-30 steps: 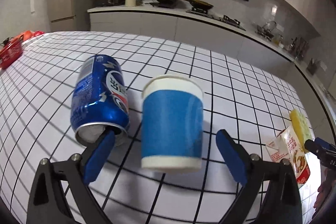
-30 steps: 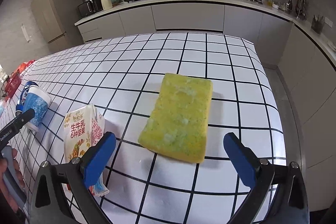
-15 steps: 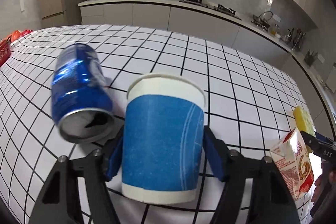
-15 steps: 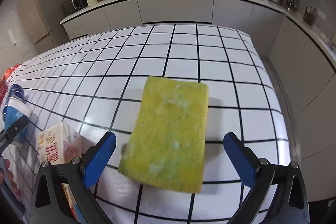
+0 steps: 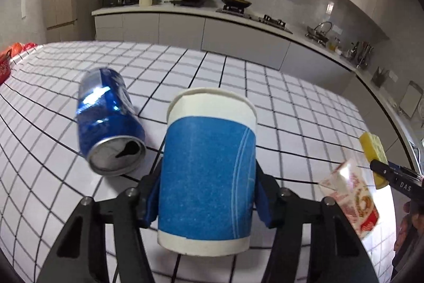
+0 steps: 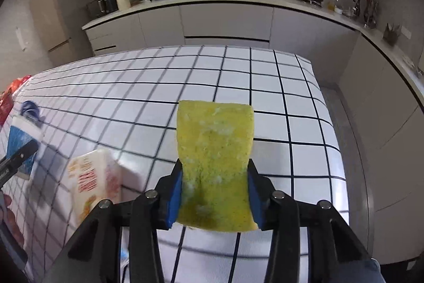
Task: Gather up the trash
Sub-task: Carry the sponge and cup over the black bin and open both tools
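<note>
A blue-and-white paper cup (image 5: 209, 171) sits clamped at the centre of the left wrist view, the left gripper (image 5: 208, 200) having just closed its blue pads (image 5: 151, 203) against both sides of it. At ten o'clock from the cup, a blue drink can (image 5: 110, 121) lies on its side on the white grid-lined tabletop (image 5: 291, 108), its opened top facing the camera. At three o'clock, a blurred red-and-white carton (image 5: 349, 195) stands near the table edge, with a yellow sponge (image 5: 373, 150) just beyond it at two o'clock, held in the tip of the right gripper (image 5: 392, 174). A kitchen counter (image 5: 238, 17) runs across twelve o'clock.
</note>
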A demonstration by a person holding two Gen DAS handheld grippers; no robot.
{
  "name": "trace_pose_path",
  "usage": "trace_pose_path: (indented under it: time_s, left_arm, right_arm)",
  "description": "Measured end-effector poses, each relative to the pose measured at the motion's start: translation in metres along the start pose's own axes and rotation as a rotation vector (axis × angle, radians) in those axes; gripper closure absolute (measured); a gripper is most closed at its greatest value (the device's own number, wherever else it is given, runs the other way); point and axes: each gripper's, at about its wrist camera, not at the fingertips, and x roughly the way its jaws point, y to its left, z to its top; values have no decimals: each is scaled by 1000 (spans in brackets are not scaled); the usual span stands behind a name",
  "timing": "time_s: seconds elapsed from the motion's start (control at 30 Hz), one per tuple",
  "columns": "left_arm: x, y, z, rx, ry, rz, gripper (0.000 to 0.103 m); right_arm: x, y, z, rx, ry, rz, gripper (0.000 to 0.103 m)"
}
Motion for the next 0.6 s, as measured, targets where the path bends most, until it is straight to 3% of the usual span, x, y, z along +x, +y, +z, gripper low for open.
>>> trace_pose_path:
  time_s: [0.6]
  left_arm:
    - [-62, -64, -46, 46, -15, -61, 44]
  right_arm:
    - [-101, -5, -63, -27, -60, 61, 58]
